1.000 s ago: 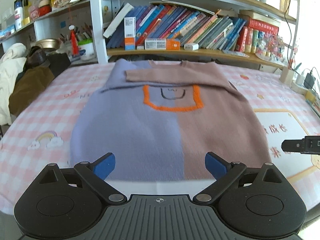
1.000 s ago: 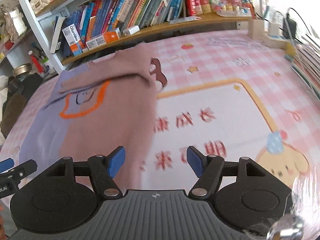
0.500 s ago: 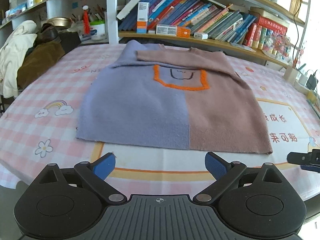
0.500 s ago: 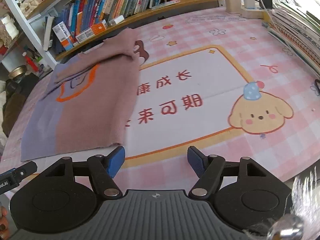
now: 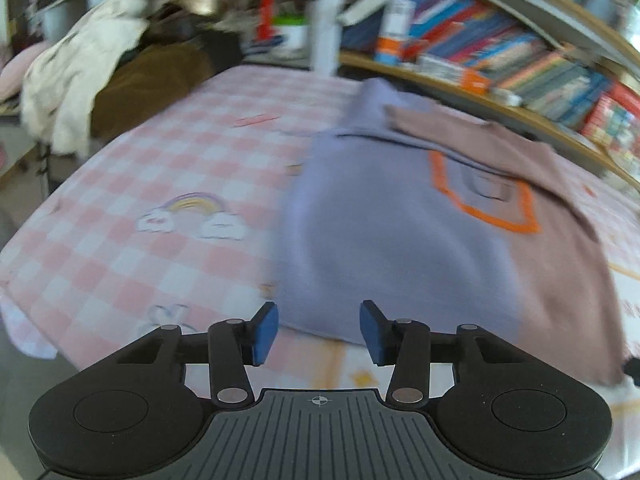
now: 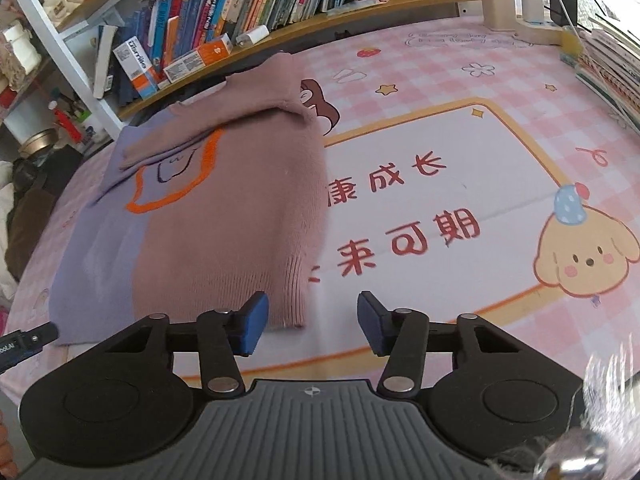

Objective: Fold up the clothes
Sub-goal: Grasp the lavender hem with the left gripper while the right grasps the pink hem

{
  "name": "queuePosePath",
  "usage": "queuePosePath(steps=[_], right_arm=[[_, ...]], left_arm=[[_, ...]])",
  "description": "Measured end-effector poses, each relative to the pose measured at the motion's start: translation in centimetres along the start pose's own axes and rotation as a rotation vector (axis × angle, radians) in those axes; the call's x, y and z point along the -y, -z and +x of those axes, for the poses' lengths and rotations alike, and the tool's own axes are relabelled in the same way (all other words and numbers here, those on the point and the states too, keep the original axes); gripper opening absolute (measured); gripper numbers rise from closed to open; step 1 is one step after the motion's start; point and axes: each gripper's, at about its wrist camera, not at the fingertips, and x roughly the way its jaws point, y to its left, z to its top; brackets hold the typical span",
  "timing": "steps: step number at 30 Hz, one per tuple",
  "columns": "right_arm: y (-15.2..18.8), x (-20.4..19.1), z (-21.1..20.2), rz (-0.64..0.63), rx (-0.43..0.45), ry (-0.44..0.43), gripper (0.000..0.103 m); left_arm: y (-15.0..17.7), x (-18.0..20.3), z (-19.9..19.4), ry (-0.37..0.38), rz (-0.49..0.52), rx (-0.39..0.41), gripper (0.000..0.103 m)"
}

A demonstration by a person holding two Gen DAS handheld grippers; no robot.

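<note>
Left wrist view, blurred: the left gripper hangs just short of the sweater's lilac near corner, jaws apart with nothing between them. The sweater lies flat on the desk, which is covered in a pink checked cloth; its left half is lilac, its right half mauve, with an orange-outlined patch on the chest. The mauve sleeve is folded across the top of the body. Beyond the desk, a pile of clothes sits at the left and a bookshelf runs along the back.

Right wrist view: the right gripper sits at the sweater's mauve ribbed hem corner, jaws apart and empty, its left fingertip over the hem. The desk to the right is bare cloth with printed characters and a cartoon dog. The tip of the left gripper shows at the far left edge.
</note>
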Motion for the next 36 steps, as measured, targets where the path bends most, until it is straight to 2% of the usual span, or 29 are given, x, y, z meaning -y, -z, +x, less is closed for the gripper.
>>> queuePosePath(steps=[4, 7, 9, 10, 12, 15, 17, 19, 22, 24, 26, 31, 36], right_arm=[[-0.4, -0.6, 1.0, 0.016, -0.01, 0.012, 0.043], [-0.6, -1.0, 1.3, 0.027, -0.007, 0.023, 0.042], [-0.8, -1.2, 1.6, 0.033, -0.007, 0.034, 0.036], [-0.8, -1.3, 1.7, 0.033, -0.006, 0.04, 0.034], [-0.9, -1.5, 1.9, 0.038, 0.002, 0.068, 0.02], [-0.9, -1.7, 2.1, 0.042, 0.012, 0.096, 0.013], [-0.9, -1.9, 2.2, 0.042, 0.013, 0.096, 0.009], [-0.9, -2.1, 2.1, 0.041, 0.019, 0.089, 0.006], [-1.0, -2.7, 1.3, 0.028, 0.068, 0.03, 0.005], [-1.1, -3.1, 0.8, 0.009, 0.101, -0.005, 0.005], [-1.1, -3.2, 1.1, 0.011, 0.09, -0.003, 0.005], [-1.1, -2.6, 1.4, 0.055, 0.066, -0.002, 0.007], [-0.9, -2.1, 2.0, 0.09, 0.035, -0.003, 0.019]], left_arm=[[-1.3, -2.5, 1.7, -0.048, -0.056, -0.021, 0.044], [-1.7, -3.2, 2.6, -0.021, -0.066, -0.033, 0.044], [-2.0, -3.2, 3.0, -0.004, -0.054, -0.033, 0.042], [-2.2, -3.2, 3.2, 0.003, -0.046, -0.031, 0.036], [-2.6, -3.3, 3.7, 0.005, -0.038, -0.027, 0.029], [-3.0, -3.2, 4.2, 0.029, -0.026, -0.032, 0.017], [-3.2, -3.0, 4.4, 0.055, -0.012, -0.041, 0.005], [-3.3, -2.4, 4.0, 0.066, 0.021, -0.016, 0.004], [-3.5, -1.2, 2.9, 0.112, 0.095, 0.043, 0.004], [-3.6, -0.3, 2.6, 0.129, 0.147, 0.056, 0.004], [-3.6, -0.1, 2.9, 0.123, 0.156, 0.041, 0.005], [-3.8, -1.5, 3.4, 0.113, 0.084, -0.001, 0.006], [-3.6, -3.0, 4.5, 0.137, -0.02, -0.074, 0.017]])
